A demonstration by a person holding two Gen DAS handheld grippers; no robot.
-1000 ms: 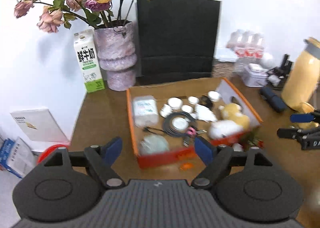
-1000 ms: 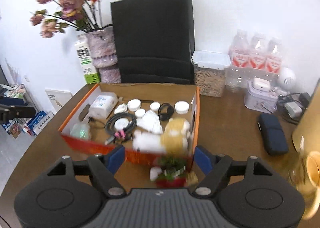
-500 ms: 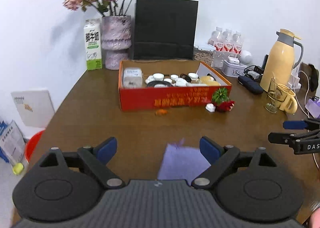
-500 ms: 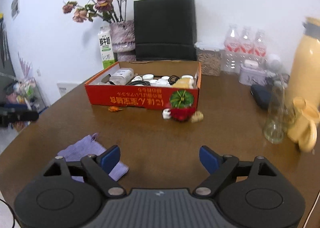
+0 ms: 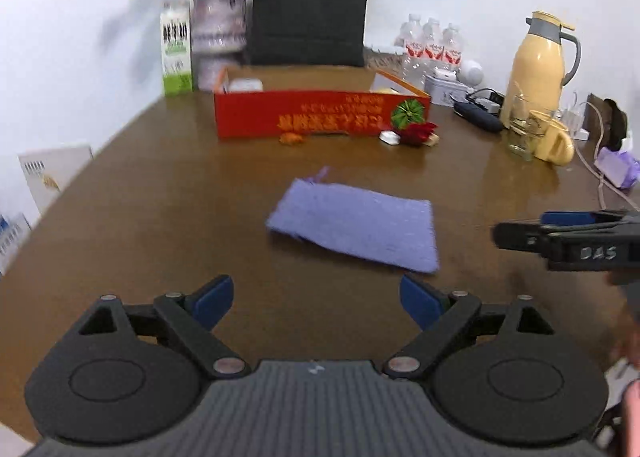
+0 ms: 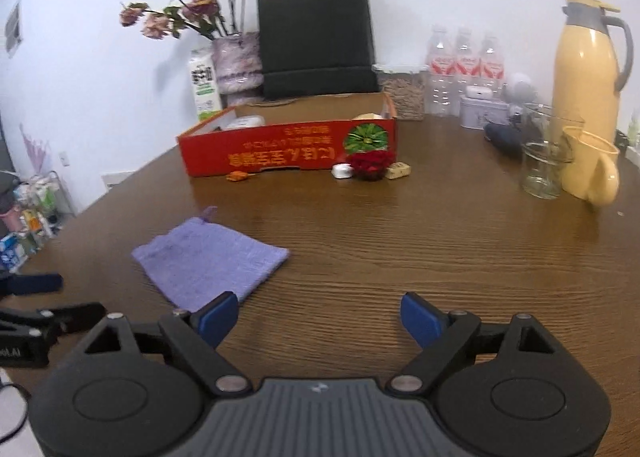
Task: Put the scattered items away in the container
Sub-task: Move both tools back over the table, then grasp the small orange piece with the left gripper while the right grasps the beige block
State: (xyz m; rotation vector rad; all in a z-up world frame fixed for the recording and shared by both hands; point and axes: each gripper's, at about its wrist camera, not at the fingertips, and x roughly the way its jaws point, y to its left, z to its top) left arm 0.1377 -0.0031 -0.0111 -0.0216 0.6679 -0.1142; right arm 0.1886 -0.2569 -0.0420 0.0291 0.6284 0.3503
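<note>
L gripper (image 5: 316, 297): jaws wide apart, nothing between them, low centre of the left wrist view. R gripper (image 6: 318, 319): also spread, empty, low centre of the right wrist view.

Task items:
- purple cloth (image 5: 356, 225) lies flat on the table (image 5: 160, 217), mid-frame, just ahead of L gripper. In the right wrist view it sits lower left, near corner touching or just under the left blue fingertip (image 6: 218, 317); can't tell which.
- red box (image 5: 320, 119) (the container), upper centre, well beyond the cloth. Already holds stuff, contents mostly hidden by the front wall.
- still outside, along the box front: small orange bit (image 5: 291, 138), white piece (image 5: 390, 137), red-green ornament (image 5: 418, 131), tan block (image 6: 398, 170).

Judgement: cloth looks like the next pick, L side best placed.

Risks:
- cloth thin & flat, so fingertips may skate over it and close on air, or scrape the wood; needs a low approach at an edge or the loop end.
- limp fabric could drag over the small bits at the box front and scatter them.
- both grippers near the same cloth, so a clash is possible.
- glass (image 6: 546, 161) & yellow mug (image 6: 592, 171) at mid right: a wide R swing may tip them.
</note>
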